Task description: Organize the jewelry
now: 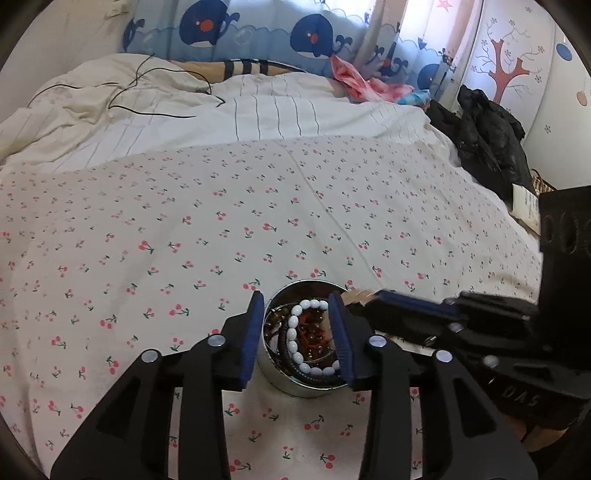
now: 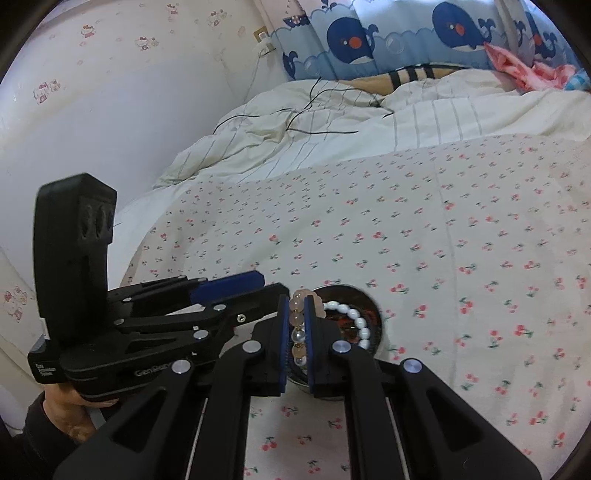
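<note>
Round metal tin (image 1: pixel 301 384) is sitting on the bed, on a cherry-print sheet (image 1: pixel 221 229), soft cotton, lightly creased. Inside the tin: white bead bracelet (image 1: pixel 295 332) with smooth oval beads, a dark ribbed bangle (image 1: pixel 286 349), and a tangle of red and brown pieces, hard to tell apart.

Left gripper (image 1: pixel 297 334) is hovering right over the tin, jaws partly apart with nothing pressed between them, the white bracelet lying below in the gap. Its black plastic fingers with blue ribbed pads are blocking much of the tin's rim.

Right gripper (image 2: pixel 297 334) is pinching a pink bead bracelet (image 2: pixel 301 306), round glossy translucent beads, jaws narrow around the strand, hanging at the tin's near edge. In the right wrist view the left gripper is crossing in from the left, a hand (image 2: pixel 70 413) in a dark sleeve gripping its handle.

Around: striped cream duvet (image 1: pixel 184 110), rumpled, with a thin black cable (image 1: pixel 147 107) trailing over it; whale-print curtain (image 1: pixel 258 33) behind; pink cloth (image 1: pixel 362 81) and a black jacket (image 1: pixel 484 136) piled at the bed's far right side.
</note>
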{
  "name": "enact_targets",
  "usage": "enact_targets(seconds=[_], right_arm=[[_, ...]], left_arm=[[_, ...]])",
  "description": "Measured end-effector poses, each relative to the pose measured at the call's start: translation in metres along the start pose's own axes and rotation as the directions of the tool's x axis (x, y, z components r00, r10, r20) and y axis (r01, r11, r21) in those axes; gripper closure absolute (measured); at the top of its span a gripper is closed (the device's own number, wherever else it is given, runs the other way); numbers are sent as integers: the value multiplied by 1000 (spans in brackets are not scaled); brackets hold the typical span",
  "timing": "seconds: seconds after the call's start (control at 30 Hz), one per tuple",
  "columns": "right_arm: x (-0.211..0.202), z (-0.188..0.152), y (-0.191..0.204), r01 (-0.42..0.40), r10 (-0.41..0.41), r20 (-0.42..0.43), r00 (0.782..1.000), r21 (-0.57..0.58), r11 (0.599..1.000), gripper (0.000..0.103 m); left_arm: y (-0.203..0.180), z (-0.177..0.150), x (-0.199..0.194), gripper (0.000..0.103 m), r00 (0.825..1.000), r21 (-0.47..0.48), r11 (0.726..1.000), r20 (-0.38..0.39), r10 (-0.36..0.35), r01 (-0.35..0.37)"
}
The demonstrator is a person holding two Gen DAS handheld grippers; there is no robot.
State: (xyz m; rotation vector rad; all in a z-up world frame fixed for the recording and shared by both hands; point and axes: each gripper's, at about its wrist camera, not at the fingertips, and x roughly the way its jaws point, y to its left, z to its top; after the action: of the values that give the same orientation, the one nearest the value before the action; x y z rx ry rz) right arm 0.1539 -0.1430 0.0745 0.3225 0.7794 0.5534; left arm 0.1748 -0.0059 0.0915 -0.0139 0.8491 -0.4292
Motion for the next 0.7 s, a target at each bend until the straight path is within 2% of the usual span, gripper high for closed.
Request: enact_targets(seconds=[0.1, 0.3, 0.33, 0.37, 0.4, 0.47, 0.53, 0.57, 0.63, 0.7], right_arm=[[12, 1, -3, -15, 15, -27, 1000, 20, 1000, 94], [34, -5, -23, 133, -131, -76, 988, 22, 991, 94], [35, -6, -26, 143, -141, -77, 987, 21, 989, 87], [34, -6, -28, 156, -154, -73, 985, 21, 988, 77], [31, -6, -30, 158, -157, -50, 986, 30, 987, 60], [24, -7, -31, 176, -175, -33, 984, 29, 984, 56], [17, -6, -29, 202, -202, -15, 979, 9, 979, 55], [13, -7, -28, 223, -223, -4, 975, 3, 975, 54], [2, -12, -27, 285, -285, 22, 958, -9, 958, 43], [-8, -22, -27, 343, -343, 28, 939, -20, 939, 42]], left_arm=[[3, 0, -1, 65, 1000, -9, 1000, 2, 24, -24], [6, -1, 1, 52, 999, -24, 999, -3, 32, -32], [6, -2, 2, 49, 999, -22, 999, -4, 36, -36], [5, -2, 2, 42, 999, -22, 999, -2, 44, -44], [5, -3, 1, 38, 999, -23, 998, 2, 52, -52], [4, -5, -1, 25, 997, -28, 997, 15, 78, -78], [5, -7, -3, 19, 994, -31, 994, 29, 107, -106], [6, -8, -4, 16, 993, -33, 993, 32, 115, -114], [8, -14, -6, 13, 990, -45, 990, 34, 138, -136], [10, -21, -7, 12, 987, -56, 986, 31, 156, -154]])
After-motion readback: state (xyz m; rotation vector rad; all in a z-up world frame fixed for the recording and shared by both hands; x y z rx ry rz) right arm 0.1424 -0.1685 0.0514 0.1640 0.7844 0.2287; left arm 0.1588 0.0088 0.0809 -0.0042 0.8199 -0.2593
